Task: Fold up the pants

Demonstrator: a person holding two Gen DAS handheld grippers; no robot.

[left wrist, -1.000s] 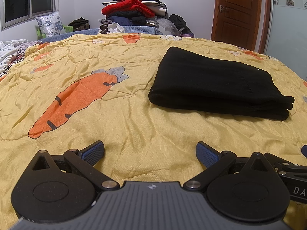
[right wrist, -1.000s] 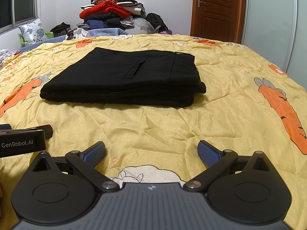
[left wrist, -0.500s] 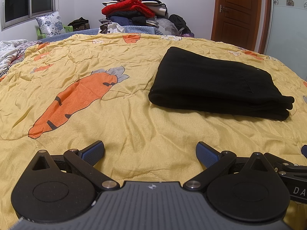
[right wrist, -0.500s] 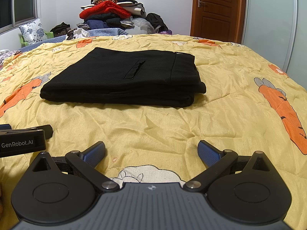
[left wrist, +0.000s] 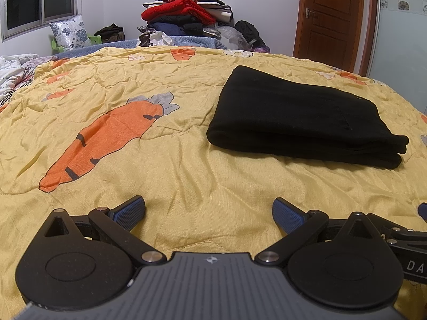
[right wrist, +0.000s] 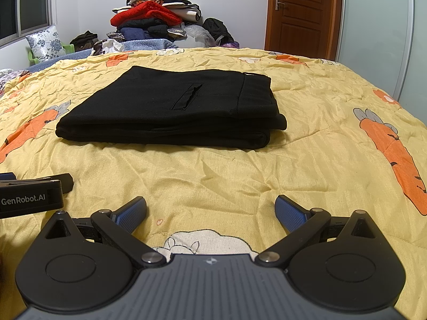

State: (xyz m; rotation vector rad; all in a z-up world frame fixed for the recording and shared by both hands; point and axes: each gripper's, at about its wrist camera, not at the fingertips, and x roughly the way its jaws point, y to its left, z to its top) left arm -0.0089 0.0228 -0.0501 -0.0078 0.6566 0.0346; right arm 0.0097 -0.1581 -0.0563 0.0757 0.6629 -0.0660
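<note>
Black pants [left wrist: 299,114] lie folded into a flat rectangle on the yellow carrot-print quilt [left wrist: 160,176]; in the right wrist view the pants [right wrist: 173,109] show a back pocket slit and the waistband on the right. My left gripper [left wrist: 209,210] rests low on the quilt, short of the pants and to their left, open with nothing between its blue pads. My right gripper [right wrist: 210,212] sits in front of the pants' near edge, open and empty too. The left gripper's side [right wrist: 29,194] shows at the left edge of the right wrist view.
A tall pile of clothes [left wrist: 186,13] stands beyond the bed's far edge. A floral pillow [left wrist: 70,33] leans by the window at the left. A wooden door [right wrist: 301,13] is at the back right, beside a glass panel [right wrist: 373,34].
</note>
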